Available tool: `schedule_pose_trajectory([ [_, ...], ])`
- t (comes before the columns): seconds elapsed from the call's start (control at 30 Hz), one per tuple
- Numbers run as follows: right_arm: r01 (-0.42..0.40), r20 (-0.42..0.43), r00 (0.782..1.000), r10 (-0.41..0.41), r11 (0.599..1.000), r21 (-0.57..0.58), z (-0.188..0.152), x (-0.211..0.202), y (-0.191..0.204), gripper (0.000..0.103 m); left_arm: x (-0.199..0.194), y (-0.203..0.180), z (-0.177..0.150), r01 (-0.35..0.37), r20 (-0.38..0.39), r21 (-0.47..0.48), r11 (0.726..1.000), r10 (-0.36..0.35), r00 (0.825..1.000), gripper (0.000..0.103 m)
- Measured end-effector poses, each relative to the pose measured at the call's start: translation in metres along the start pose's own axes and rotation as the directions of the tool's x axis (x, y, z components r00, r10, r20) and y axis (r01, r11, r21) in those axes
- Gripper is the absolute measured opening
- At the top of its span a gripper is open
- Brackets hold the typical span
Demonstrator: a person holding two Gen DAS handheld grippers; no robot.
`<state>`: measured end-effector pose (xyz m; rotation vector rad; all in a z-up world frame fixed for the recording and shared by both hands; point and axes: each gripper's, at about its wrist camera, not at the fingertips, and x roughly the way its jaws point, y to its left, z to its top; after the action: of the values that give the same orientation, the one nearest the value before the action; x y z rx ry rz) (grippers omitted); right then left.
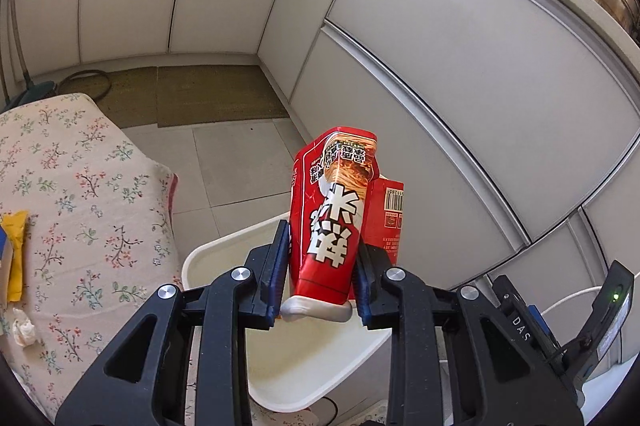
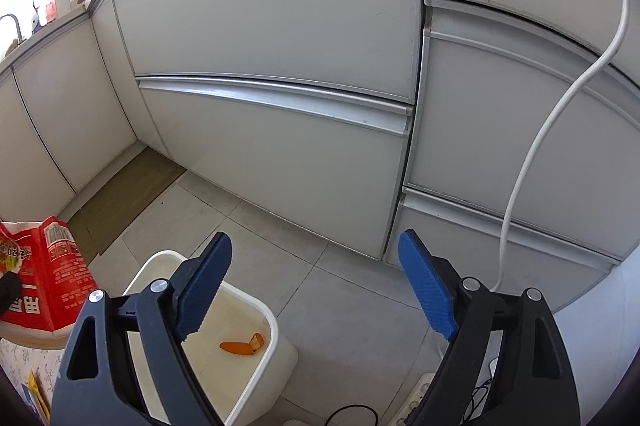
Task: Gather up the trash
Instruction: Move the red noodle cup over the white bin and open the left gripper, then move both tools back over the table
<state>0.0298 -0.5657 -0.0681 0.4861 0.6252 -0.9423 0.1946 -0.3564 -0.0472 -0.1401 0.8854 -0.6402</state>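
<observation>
- Grey floor tiles [image 2: 352,290] run under white cabinets [image 2: 280,26].
- Left gripper [image 1: 320,266] pinches a red noodle carton [image 1: 340,210] above the white bin [image 1: 304,366].
- Right gripper [image 2: 316,282] gapes wide, holding nothing.
- Orange peel [image 2: 242,345] lies in the bin's far corner.

Carton [image 1: 340,218] above bin [image 1: 208,258], peel [image 2: 242,345] inside, table [image 1: 80,186] left.

Black, cut-out linkage arms with round silver screws and ribbed blue finger pads on left gripper [image 1: 320,266] and right gripper [image 2: 316,290] alike, "DAS" lettering beside the left.
</observation>
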Motion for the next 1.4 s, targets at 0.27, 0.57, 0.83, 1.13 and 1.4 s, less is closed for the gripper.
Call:
schedule_pose_trajectory([
  [0.27,0.002,-0.016,1.0,-0.002,1.0,0.001,-0.001,0.003,0.002,0.083,0.035,-0.004,0.002,0.034,-0.121,-0.028,0.999,-0.038,0.992,0.044],
  [0.57,-0.033,-0.019,0.999,0.033,0.999,-0.039,-0.007,-0.003,0.017,0.084,0.02,0.005,-0.005,-0.051,-0.077,0.016,0.999,0.052,0.996,0.067],
  [0.83,-0.096,0.018,0.995,0.098,0.99,-0.106,-0.017,-0.023,0.041,0.089,-0.008,0.029,-0.015,-0.142,-0.017,0.015,0.99,0.142,0.99,0.081],
  [1.13,-0.161,0.094,0.978,0.188,0.958,-0.237,-0.035,-0.055,0.081,0.096,-0.04,0.064,-0.025,-0.233,0.018,-0.012,0.972,0.233,0.972,0.088],
  [1.4,-0.232,0.046,0.965,0.26,0.917,-0.325,-0.054,-0.072,0.123,0.096,-0.066,0.104,-0.035,-0.269,0.013,-0.089,0.959,0.272,0.962,0.091],
])
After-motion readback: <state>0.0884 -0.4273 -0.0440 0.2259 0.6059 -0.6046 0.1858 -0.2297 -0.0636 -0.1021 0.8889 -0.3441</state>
